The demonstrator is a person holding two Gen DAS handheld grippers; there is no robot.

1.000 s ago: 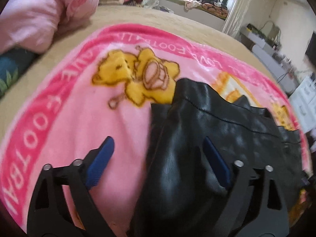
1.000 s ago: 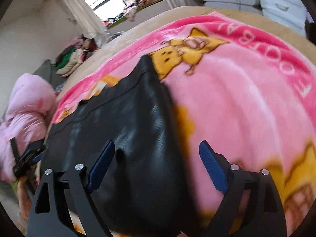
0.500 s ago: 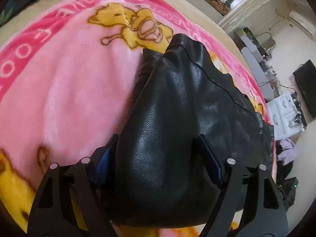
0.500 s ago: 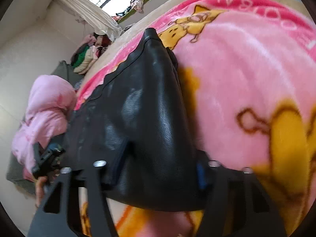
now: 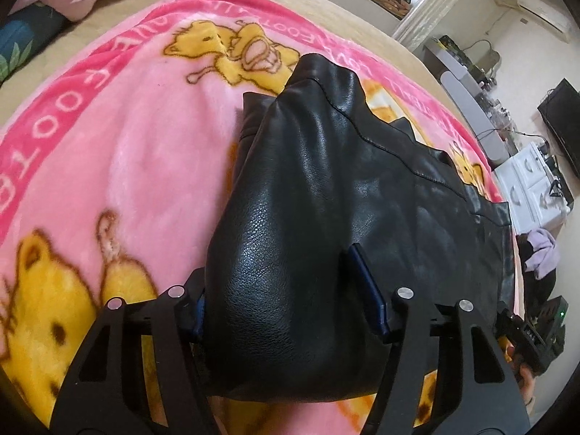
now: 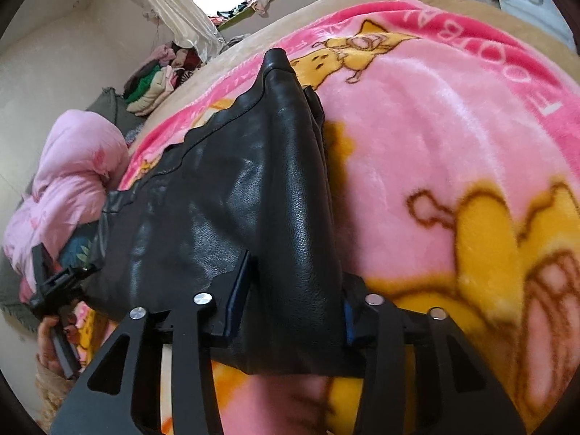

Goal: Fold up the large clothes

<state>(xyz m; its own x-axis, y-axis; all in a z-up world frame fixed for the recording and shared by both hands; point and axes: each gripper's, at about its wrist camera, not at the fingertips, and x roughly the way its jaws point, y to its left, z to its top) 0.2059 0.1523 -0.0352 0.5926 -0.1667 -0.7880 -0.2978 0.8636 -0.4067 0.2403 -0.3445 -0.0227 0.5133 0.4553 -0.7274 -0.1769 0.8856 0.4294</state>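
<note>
Black leather garment (image 5: pixel 344 188) lies folded on the pink cartoon blanket (image 5: pixel 119 152). In the left wrist view it fills the centre and runs off to the right edge; one bunched end points at the upper centre. The left gripper (image 5: pixel 290 304) sits at the bottom centre and straddles the near-left corner: a thick roll of leather fills the gap, both blue pads press into it, and the jaws have just been closing. It is clamped on the garment.

In the right wrist view the garment (image 6: pixel 232 195) stretches from the bottom centre to the left of the frame, and its peak points at the upper centre. The right gripper (image 6: pixel 290 304) at the bottom centre grips the opposite near corner: leather is wedged between both pads, after a slight reopening of the jaws. It is clenched on the garment.

Key relation: the long axis runs sideways between the two grippers along the near hem, and each gripper shows at the far end of the other's view. Neither hand is nearer; each owns one corner. The far edge lies straight ahead of both, so the likely next fold carries the near hem forward, both sides together.
</note>
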